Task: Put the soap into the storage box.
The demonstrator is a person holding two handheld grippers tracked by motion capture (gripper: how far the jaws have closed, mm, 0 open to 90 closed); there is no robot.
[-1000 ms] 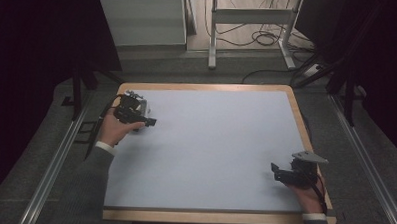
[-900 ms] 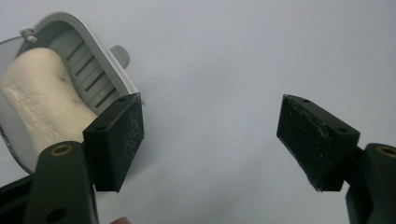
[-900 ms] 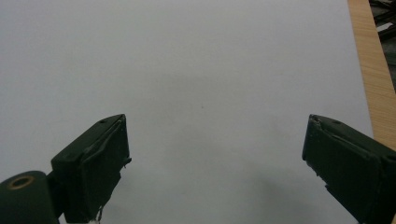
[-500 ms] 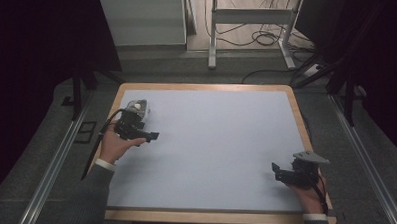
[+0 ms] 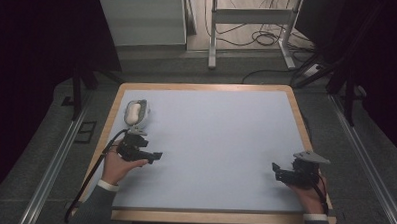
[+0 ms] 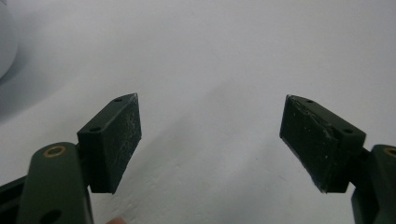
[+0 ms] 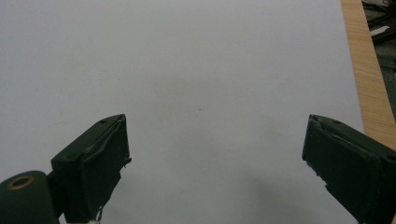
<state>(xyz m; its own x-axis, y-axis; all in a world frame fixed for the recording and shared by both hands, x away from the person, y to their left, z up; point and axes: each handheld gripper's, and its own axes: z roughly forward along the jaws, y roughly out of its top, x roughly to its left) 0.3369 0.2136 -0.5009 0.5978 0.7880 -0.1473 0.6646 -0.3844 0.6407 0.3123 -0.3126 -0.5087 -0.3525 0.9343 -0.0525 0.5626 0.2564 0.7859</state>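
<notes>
Your left gripper (image 5: 157, 155) sits near the left edge of the table (image 5: 212, 90), jaws spread wide with nothing between them; in the left gripper view they frame bare pale surface, and they have just been opening. The white mouse (image 5: 135, 113) lies beyond that gripper, near the table's far left corner, apart from your jaws, with a rounded grey-white edge of it (image 6: 5, 42) showing at the far left of the left gripper view. Your right gripper (image 5: 275, 170) rests near the right edge, also released and empty, its jaws well apart over bare tabletop with the wooden rim (image 7: 362, 56) running alongside. Nothing lies between either gripper and the mouse. Compared with a second ago, your left hand (image 5: 118, 165) has drawn back toward you, leaving the mouse uncovered on the table, while your right hand (image 5: 308, 193) has kept its place.
</notes>
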